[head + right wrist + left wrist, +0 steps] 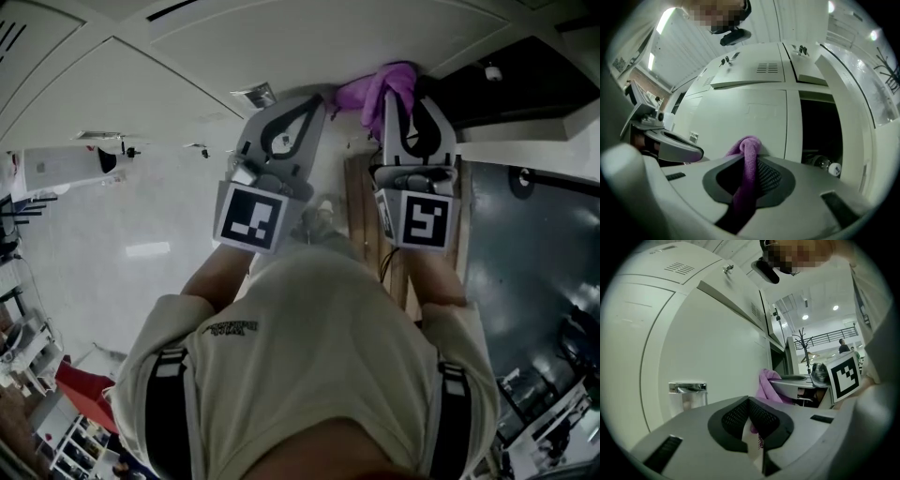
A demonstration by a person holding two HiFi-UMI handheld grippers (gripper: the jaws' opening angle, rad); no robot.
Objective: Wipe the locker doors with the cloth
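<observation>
A purple cloth (380, 86) is bunched against the white locker door (187, 103) in the head view. My right gripper (401, 94) is shut on it. In the right gripper view the cloth (749, 154) runs up between the pads and folds over the tip of the right gripper (751, 161), close to a closed locker door (740, 117). My left gripper (314, 101) is just left of the cloth. Its jaws are shut with nothing between them. In the left gripper view the left gripper (749, 400) points along a door, with the cloth (764, 384) just beyond its tip.
A chrome handle (688, 388) sticks out of the door to the left of my left gripper. Right of the wiped door an open compartment (818, 131) holds a bottle (826, 164). Upper doors carry vents (768, 68) and keys (725, 60). A person's body fills the lower head view.
</observation>
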